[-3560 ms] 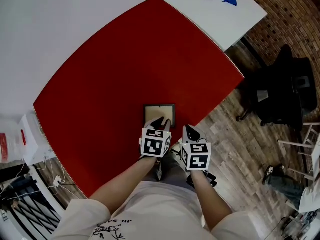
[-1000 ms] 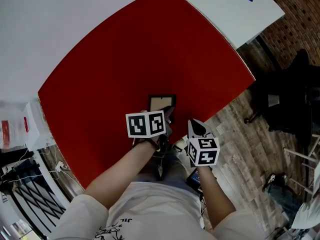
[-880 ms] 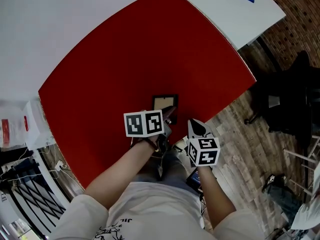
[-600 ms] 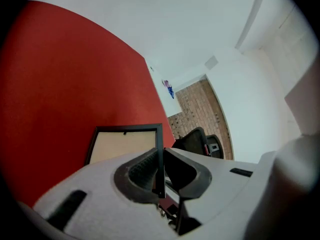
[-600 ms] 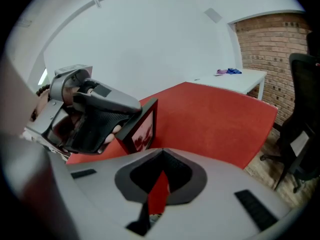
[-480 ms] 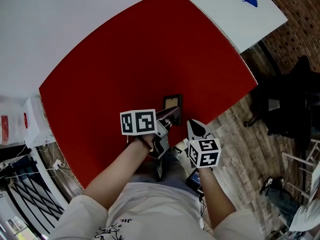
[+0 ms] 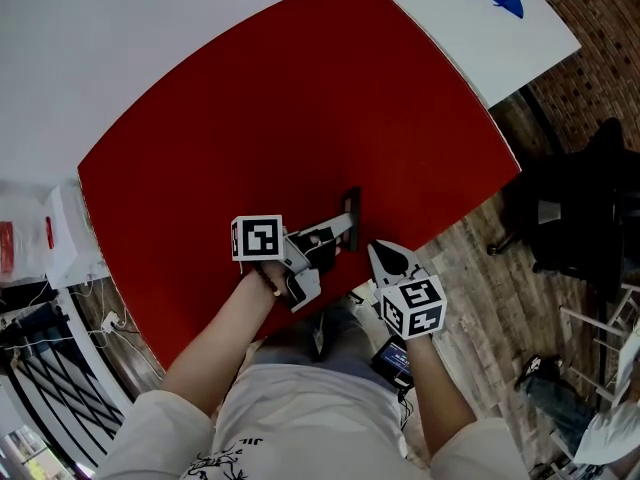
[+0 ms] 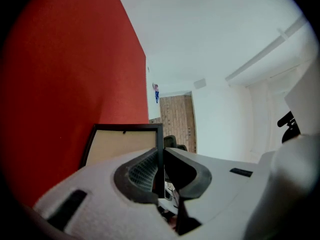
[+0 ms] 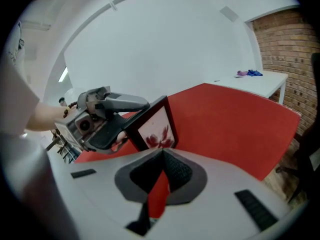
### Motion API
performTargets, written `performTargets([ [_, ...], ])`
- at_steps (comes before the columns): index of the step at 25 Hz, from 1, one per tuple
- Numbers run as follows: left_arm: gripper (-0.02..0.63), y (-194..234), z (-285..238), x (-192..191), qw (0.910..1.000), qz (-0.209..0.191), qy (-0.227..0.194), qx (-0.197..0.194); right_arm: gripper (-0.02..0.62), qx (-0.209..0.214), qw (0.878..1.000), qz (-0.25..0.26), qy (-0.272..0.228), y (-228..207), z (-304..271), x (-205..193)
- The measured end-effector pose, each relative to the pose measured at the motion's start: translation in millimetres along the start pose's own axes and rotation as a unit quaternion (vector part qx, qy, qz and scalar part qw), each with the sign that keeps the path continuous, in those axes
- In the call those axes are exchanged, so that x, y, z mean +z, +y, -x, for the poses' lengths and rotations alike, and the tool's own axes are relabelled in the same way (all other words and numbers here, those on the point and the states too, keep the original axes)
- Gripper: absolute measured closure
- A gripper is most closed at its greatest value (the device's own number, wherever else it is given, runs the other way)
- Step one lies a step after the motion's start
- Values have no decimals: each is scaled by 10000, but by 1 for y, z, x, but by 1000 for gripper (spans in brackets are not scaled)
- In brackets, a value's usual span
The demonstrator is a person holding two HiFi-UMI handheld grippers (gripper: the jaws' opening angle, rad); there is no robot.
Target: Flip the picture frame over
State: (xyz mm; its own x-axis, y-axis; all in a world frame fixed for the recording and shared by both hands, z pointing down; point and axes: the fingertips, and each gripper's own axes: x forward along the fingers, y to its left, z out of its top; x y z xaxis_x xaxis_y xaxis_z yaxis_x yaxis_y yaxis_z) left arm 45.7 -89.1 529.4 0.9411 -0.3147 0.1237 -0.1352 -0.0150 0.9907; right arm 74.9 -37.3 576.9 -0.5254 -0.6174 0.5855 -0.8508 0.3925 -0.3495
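**Frame on edge, roughly halfway through the flip**

Head view: the black rectangular picture frame (image 7: 350,206) stands on its edge over the near part of the red cloth (image 7: 300,98) that covers the white table (image 7: 480,38). It shows only as a thin dark bar. The left gripper (image 7: 338,232) reaches it from the near left. The right gripper (image 7: 384,258) hangs just to the right, off the cloth's near edge and apart from the frame.

Left gripper view: the left gripper (image 8: 161,170) has its jaws closed a narrow way on the frame's thin edge. The tan backing (image 8: 120,145) faces the cloth.

Right gripper view: the right gripper (image 9: 162,155) has its jaw tips together with nothing between them. Beyond it, the frame's glass side with a red flower print (image 9: 156,129) tilts upright.

By my reading, lifting and half the turn are done. Tipping the frame onto its other face and letting go remain.
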Motion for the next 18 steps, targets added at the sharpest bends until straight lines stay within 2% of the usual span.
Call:
performTargets([
  [3,558,-2,12,5,9989,266,-41,-387,591,115,9999,118,-17,13,-8,3],
  [8,558,0,24,12,9948,495,-37,-892,591,420,9978,503,-65,29,-13,9],
  [11,558,2,24,13,9946,433,12,-943,589,766,9916,1040,39,40,-13,3],
  [14,558,0,23,12,9945,429,59,-957,588,975,9799,1734,172,52,-17,-4],
  [18,558,-1,22,11,9947,404,124,-939,523,1164,9725,2000,271,59,-25,-7],
])
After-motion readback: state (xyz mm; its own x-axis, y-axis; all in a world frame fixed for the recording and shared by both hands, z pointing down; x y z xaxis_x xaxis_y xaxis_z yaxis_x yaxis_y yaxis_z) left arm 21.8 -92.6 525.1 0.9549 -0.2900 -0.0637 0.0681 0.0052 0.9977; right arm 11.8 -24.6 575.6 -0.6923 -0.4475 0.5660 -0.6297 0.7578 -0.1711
